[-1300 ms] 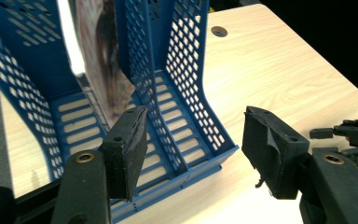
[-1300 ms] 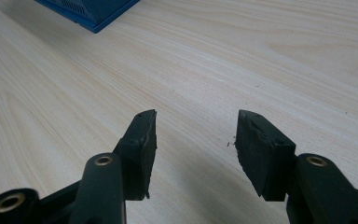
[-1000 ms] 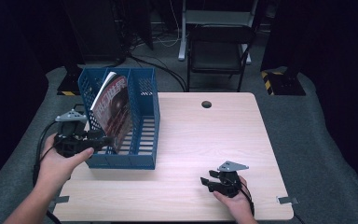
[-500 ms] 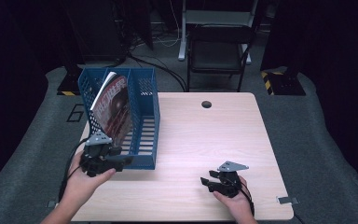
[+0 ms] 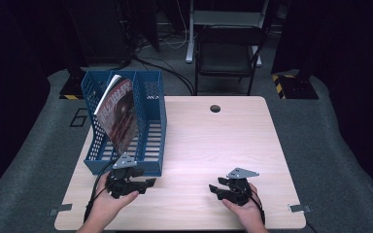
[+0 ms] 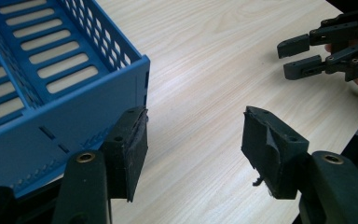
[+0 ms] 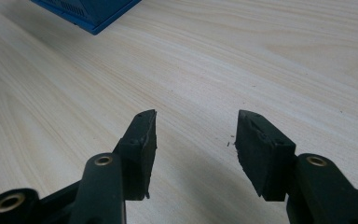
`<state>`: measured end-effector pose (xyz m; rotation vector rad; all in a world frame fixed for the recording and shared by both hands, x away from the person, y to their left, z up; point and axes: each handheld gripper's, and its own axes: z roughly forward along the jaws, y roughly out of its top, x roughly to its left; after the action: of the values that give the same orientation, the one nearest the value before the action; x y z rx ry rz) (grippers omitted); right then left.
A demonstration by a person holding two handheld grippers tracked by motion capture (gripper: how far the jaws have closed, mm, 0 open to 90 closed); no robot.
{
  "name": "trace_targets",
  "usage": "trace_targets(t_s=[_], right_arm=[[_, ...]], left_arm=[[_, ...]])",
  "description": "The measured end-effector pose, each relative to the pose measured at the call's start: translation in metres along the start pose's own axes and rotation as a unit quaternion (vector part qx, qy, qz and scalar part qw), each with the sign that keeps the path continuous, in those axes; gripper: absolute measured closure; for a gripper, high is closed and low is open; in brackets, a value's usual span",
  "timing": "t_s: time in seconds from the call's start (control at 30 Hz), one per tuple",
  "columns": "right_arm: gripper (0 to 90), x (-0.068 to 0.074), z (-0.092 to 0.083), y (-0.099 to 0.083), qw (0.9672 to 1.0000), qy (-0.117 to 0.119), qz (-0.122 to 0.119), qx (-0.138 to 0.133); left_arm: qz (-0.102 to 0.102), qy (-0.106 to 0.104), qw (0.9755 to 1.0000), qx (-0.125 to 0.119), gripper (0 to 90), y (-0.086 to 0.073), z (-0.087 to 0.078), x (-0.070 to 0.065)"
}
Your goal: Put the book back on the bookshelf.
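A blue slotted file rack (image 5: 151, 97) stands on the left side of the wooden table (image 5: 213, 145). A dark red magazine (image 5: 119, 116) leans inside it. My left gripper (image 5: 148, 185) sits low just in front of the rack's near wall, pointing right, jaws open and empty. In the left gripper view the gripper (image 6: 195, 112) has the rack's front corner (image 6: 121, 93) beside its left jaw. My right gripper (image 5: 216, 187) rests near the table's front edge, pointing left, open with nothing between its fingers. It looks along bare wood in the right gripper view (image 7: 196, 114), and appears far off as the right gripper (image 6: 286, 59).
A round cable hole (image 5: 215, 108) sits near the table's far edge. A black chair (image 5: 228, 48) stands behind the table on grey carpet. Bare wood lies between the two grippers and across the table's right half. The rack's corner (image 7: 88, 11) shows at the top left.
My left gripper has come down from the rack's left side toward the table's front and now sits low before the rack's near wall. The right gripper has stayed put.
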<state>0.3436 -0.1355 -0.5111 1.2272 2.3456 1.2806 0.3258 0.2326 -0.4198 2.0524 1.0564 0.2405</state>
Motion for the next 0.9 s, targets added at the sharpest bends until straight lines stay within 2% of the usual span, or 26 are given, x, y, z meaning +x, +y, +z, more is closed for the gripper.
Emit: trace_targets(t_s=[0.17, 0.27, 0.37, 0.47, 0.77, 0.9], right_arm=[[47.9, 0.000, 0.000, 0.000, 1.0000, 0.000, 0.001, 0.000], [47.9, 0.000, 0.000, 0.000, 1.0000, 0.000, -0.001, 0.000], [47.9, 0.001, 0.001, -0.001, 1.0000, -0.002, 0.007, 0.004], [47.9, 0.001, 0.001, -0.001, 1.0000, 0.001, 0.004, 0.004], [47.9, 0.001, 0.001, 0.000, 1.0000, -0.001, -0.002, 0.000], [48.0, 0.000, 0.000, 0.000, 1.0000, 0.000, 0.000, 0.000]], left_arm=[[0.002, -0.007, 1.0000, 0.000, 40.5, -0.015, 0.012, 0.001], [-0.004, -0.016, 0.9998, -0.006, 40.5, -0.022, 0.018, 0.001], [-0.002, -0.015, 0.9999, 0.000, 40.4, -0.027, 0.023, 0.002], [-0.001, -0.014, 0.9999, 0.001, 40.4, -0.032, 0.029, 0.002], [0.009, -0.022, 0.9995, 0.023, 40.4, -0.045, 0.047, 0.003], [0.015, -0.017, 0.9991, 0.035, 40.4, -0.049, 0.057, 0.002]])
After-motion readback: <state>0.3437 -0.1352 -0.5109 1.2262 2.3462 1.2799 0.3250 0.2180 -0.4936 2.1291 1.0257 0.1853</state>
